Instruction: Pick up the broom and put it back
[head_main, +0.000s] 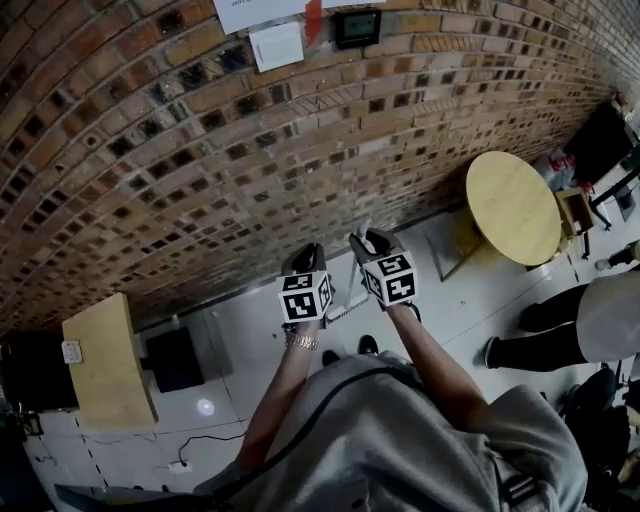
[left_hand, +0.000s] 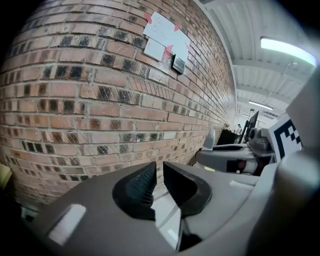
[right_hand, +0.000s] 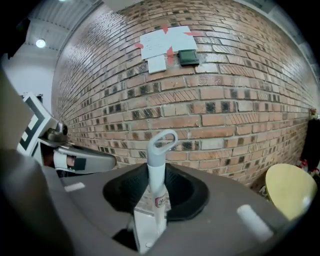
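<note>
The right gripper (right_hand: 156, 192) is clamped on the broom (right_hand: 158, 150) just below its loop end, with the handle upright between the pads. The left gripper (left_hand: 158, 180) has its jaws slightly apart and empty. The handle should be held vertical and carried slowly toward the brick wall (right_hand: 235, 100), where it probably leans. The brush end is out of sight.

broom (right_hand: 155, 165) head out of view
</note>
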